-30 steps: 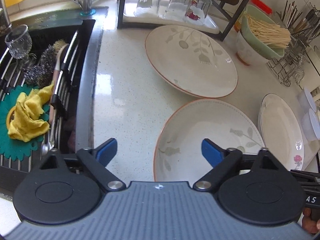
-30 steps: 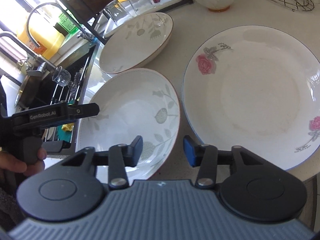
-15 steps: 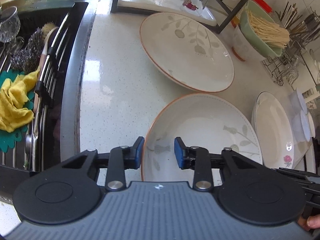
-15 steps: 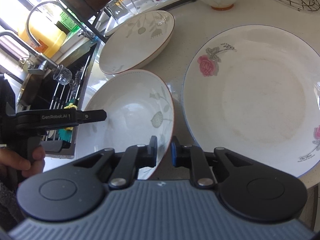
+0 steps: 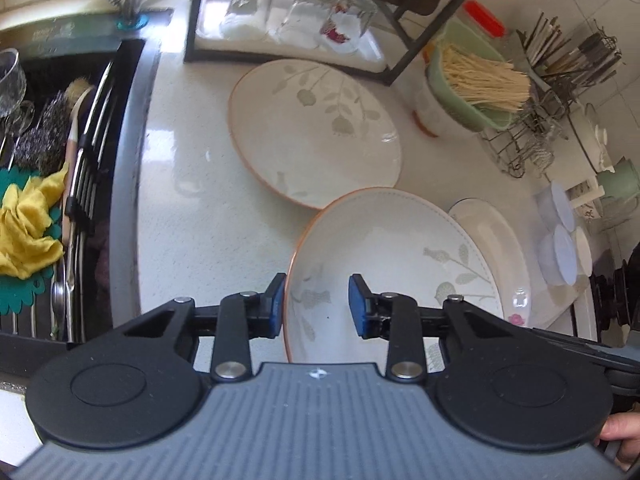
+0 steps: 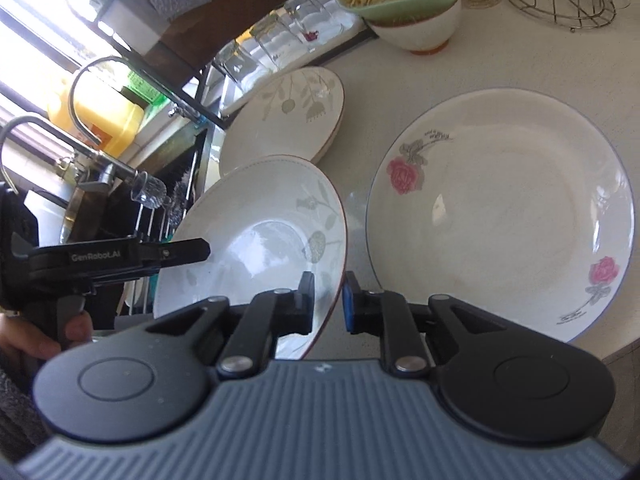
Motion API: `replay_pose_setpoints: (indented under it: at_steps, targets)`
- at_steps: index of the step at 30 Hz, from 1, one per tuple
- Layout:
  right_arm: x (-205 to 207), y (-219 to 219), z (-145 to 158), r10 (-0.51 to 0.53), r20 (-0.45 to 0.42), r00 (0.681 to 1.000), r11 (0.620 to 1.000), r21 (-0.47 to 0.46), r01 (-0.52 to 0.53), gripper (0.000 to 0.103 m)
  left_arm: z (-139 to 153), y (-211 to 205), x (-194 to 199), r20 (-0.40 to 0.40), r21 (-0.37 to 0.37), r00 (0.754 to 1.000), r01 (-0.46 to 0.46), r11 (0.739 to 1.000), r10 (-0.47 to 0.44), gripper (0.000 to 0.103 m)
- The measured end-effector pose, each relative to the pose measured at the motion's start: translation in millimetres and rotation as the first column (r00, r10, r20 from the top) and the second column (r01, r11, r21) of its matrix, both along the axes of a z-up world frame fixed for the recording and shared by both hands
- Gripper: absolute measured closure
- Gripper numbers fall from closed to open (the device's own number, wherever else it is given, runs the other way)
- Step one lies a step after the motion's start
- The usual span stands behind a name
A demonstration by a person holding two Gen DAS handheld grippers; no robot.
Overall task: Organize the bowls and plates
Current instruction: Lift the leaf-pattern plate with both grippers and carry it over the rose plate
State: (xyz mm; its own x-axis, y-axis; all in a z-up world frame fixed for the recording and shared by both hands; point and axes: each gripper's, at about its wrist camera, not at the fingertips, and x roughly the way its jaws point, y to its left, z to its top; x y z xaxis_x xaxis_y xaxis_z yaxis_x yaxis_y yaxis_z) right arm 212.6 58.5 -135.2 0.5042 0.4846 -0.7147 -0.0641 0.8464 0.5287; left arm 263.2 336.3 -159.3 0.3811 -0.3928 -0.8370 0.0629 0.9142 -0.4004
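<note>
Left wrist view: clamped by the left gripper [image 5: 316, 306] on the near rim of a white deep plate with grey leaf print and a thin brown edge [image 5: 392, 248], outer pad against the outside of the rim, inner pad down on the sloping wall. Closed there only within the last second, from a wide spread. Same story in the right wrist view: pinched by the right gripper [image 6: 328, 300] on the opposite edge of that plate, jaws drawn in from a looser gap moments ago, rim between them. Lifted since then: no longer flat on the pale speckled stone counter [image 5: 192, 216], now raised and tilted, far edge overlapping in the picture the matching leaf-print deep plate [image 5: 316, 136] lying in front of the black-framed rack with upturned glasses [image 5: 193, 12]. Just to the right, untouched on the counter, a flat white plate with pink roses [image 6: 500, 216]. For the task: grasp done, carry begun, probably toward stacking on the twin, judging by the shared pattern, though not certain. Worth minding: glossy ware held at two rim points only, so level both hands and lower gently to spare a chip.
</note>
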Motion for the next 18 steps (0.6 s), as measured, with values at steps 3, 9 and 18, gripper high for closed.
replay_pose_setpoints:
  at_steps: [3,9,18]
  targets:
    - [0,-17,10,-0.009,0.014,1.0,1.0,0.017,0.008,0.085,15,-14,3,0.008,-0.02,1.0,-0.003,1.0,0.003,0.066]
    - [5,-56,26,0.012,0.055,0.998,1.0,0.02,-0.013,0.085,33,-52,-1,0.031,-0.054,0.999,-0.028,0.998,0.029,0.066]
    - [7,-112,20,0.002,0.027,1.0,0.999,0.053,-0.004,0.085,38,-111,4,0.018,-0.046,0.999,-0.033,0.998,0.034,0.066]
